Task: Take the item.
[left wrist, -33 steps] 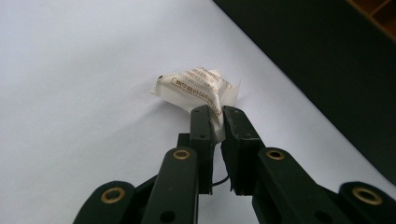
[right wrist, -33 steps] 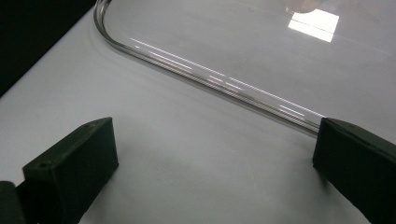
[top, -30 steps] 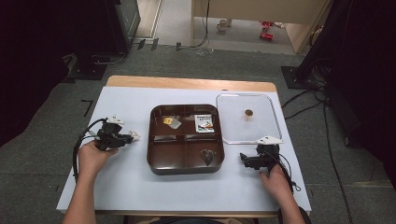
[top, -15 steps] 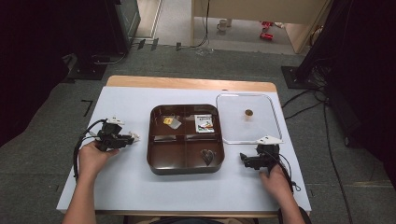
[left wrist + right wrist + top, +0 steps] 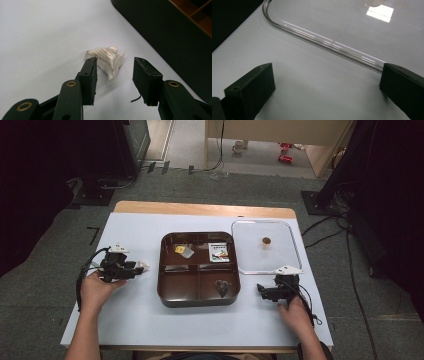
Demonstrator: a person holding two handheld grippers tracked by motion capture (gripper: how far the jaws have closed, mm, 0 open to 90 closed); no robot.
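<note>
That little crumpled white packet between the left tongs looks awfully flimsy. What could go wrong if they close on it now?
The white packet lies nearer one jaw of the open left tongs, so closing may nudge it aside or pinch just a corner. It is light and crumpled, so it might slip. The brown tray sits close by, so a sideways swing could bump its wall.

Black left gripper (image 5: 115, 68), brass rivets, black cables, seemingly grey top plates

The crumpled white packet (image 5: 108, 60) lying just ahead of the left tool (image 5: 115, 68) carries lines of small brown print, too fine to read.
</note>
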